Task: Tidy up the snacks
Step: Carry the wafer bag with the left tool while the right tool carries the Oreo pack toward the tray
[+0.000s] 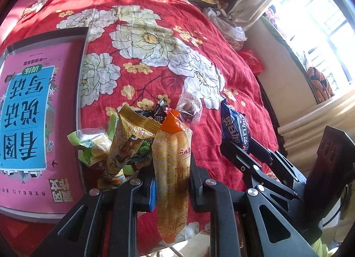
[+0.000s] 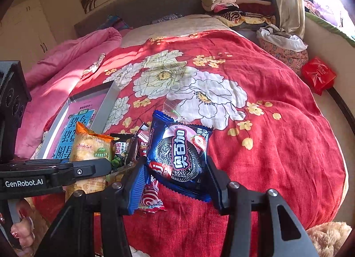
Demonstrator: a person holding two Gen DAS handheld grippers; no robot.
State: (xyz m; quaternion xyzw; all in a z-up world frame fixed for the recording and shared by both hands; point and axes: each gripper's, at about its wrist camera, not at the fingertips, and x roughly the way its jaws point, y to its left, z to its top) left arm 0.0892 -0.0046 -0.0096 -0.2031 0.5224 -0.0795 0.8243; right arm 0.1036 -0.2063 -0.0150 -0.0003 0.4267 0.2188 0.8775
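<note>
**Both grippers hold snack packets above the red floral bedspread**

Left wrist view: the left gripper [image 1: 172,192] clamps a long orange-topped clear packet of yellow biscuit sticks [image 1: 172,168], upright. At nine o'clock lies a pink book with a blue title panel [image 1: 28,123] in Chinese characters.

Right wrist view: the right gripper [image 2: 175,181] clamps a blue cookie packet printed with a black sandwich biscuit [image 2: 179,152] and white Chinese lettering. At nine o'clock, the other gripper's arm reads "GenRobot.AI".

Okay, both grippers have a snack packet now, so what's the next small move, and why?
Probably carry both across to the tray. The left gripper pinches the orange-topped packet, the right gripper the blue cookie packet, both clear of the snack pile beside it.
</note>
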